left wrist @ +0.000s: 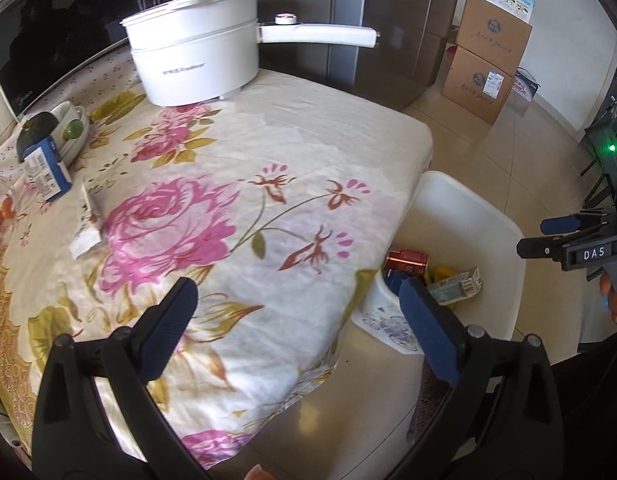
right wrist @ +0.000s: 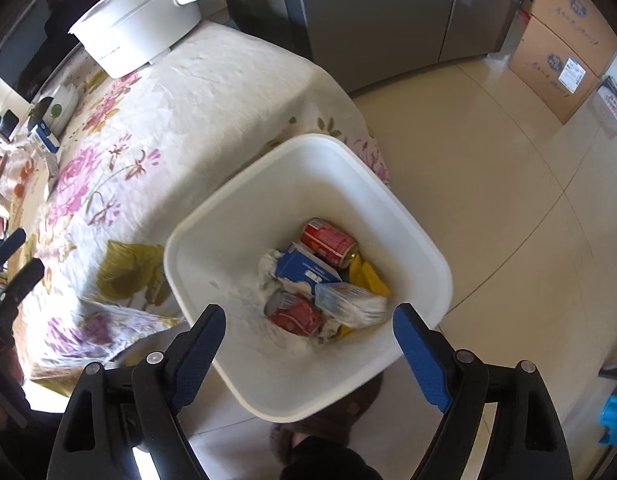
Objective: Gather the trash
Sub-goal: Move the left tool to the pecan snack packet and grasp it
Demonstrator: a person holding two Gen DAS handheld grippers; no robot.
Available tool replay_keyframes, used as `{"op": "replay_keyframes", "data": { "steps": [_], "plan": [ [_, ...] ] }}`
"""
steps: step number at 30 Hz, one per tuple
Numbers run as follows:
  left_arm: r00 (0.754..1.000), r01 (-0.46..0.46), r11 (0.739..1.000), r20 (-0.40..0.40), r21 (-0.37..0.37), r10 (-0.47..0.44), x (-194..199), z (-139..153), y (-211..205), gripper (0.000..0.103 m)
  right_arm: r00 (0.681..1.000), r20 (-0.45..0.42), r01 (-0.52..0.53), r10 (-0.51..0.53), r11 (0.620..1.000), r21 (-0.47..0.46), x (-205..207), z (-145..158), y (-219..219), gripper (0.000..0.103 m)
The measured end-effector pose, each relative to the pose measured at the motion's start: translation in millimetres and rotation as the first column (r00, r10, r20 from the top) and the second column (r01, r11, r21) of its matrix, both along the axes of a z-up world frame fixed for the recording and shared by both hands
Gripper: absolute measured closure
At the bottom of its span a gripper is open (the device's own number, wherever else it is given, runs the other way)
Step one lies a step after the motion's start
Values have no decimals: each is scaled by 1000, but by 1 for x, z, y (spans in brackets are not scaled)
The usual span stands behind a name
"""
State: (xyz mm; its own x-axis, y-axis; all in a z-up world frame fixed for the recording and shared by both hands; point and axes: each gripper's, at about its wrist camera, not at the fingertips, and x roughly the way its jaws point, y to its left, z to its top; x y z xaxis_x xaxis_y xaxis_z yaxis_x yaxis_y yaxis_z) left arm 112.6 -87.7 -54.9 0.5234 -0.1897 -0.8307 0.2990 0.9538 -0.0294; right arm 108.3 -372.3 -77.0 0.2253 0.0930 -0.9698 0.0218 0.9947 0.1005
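The right gripper (right wrist: 308, 330) points steeply down over the white bin (right wrist: 424, 240), its blue-padded fingers (right wrist: 200, 340) spread wide with nothing between them. Directly below and ahead of its tips the trash lies in the bottom of the bin: a red can (right wrist: 328, 242) at the far side, a second red can (right wrist: 296, 314) nearer the gripper, a blue carton (right wrist: 308, 268) between them, a crumpled clear wrapper (right wrist: 352, 300) to the right of the near can, and yellow scraps (right wrist: 368, 276) beyond it. The left gripper (left wrist: 298, 300) hangs over the near corner of the table with the floral cloth (left wrist: 268, 140), jaws likewise wide apart and empty; the bin sits just to its right, against the table edge. Ahead of it to the left a small folded paper packet (left wrist: 86, 236) lies on the cloth, with a blue box (left wrist: 44, 168) farther left beside a white dish (left wrist: 74, 128). A white electric pot (left wrist: 196, 44) stands at the far end. Cardboard boxes (left wrist: 484, 64) are stacked on the floor far ahead to the right.
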Motion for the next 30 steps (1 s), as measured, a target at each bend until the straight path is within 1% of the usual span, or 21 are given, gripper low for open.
{"op": "replay_keyframes", "data": {
  "steps": [7,15,19,22,26,28,29,30],
  "plan": [
    [999,-52,999,-12,-1,52,0,1,26,2,999,5,-37,37,999,-1,8,3,26,16],
    [985,-166,986,-55,-26,164,9,-2,71,1,996,38,-79,80,997,-16,24,14,61,16],
    [969,-240,970,-70,-34,238,22,-5,95,1,993,65,-101,102,995,-28,37,21,84,16],
    [951,-297,955,-94,-11,294,42,-10,116,1,990,80,-111,112,994,-23,48,23,101,16],
    [925,-359,932,-148,-41,350,72,-16,148,1,987,88,-130,133,991,-32,65,22,127,16],
    [914,-379,925,-167,-22,370,86,-22,160,1,987,86,-129,132,991,-41,74,20,138,16],
    [904,-394,919,-185,-14,385,95,-27,167,1,987,86,-131,135,990,-44,77,19,143,16],
    [897,-405,914,-200,-19,393,101,-31,172,1,987,86,-135,139,990,-47,80,18,146,16]
  ]
}}
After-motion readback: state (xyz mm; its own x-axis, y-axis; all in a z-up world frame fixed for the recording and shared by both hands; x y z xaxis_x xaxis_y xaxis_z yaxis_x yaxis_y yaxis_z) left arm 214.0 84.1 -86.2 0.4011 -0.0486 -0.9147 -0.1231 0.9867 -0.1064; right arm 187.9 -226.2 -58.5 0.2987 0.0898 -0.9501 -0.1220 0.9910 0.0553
